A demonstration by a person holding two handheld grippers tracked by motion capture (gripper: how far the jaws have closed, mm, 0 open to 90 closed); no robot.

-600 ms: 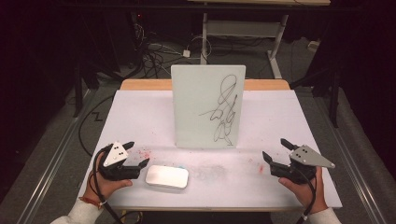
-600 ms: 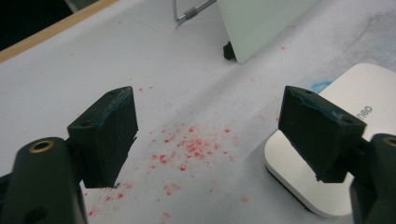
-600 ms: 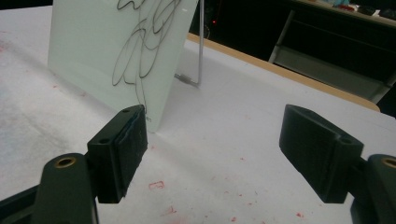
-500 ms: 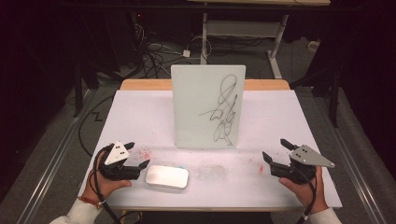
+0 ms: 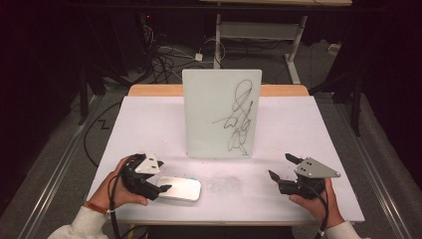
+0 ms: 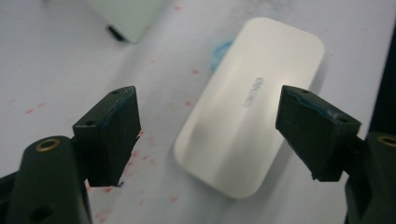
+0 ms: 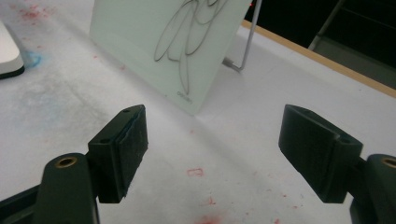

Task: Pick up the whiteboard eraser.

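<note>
Just left of the white case (image 5: 180, 188), left gripper (image 5: 158, 185) jaws apart above it, right gripper (image 5: 283, 168) well right of it, jaws apart, empty.

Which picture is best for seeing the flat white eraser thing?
The left gripper view: the white eraser lies close and whole between the open jaws, its small lettering visible. The high view shows it small beside the left gripper. The right gripper view catches just its corner.

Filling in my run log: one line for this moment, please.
left gripper: open, over white eraser | right gripper: open, idle | whiteboard: upright, scribbled | eraser: flat on table
</note>
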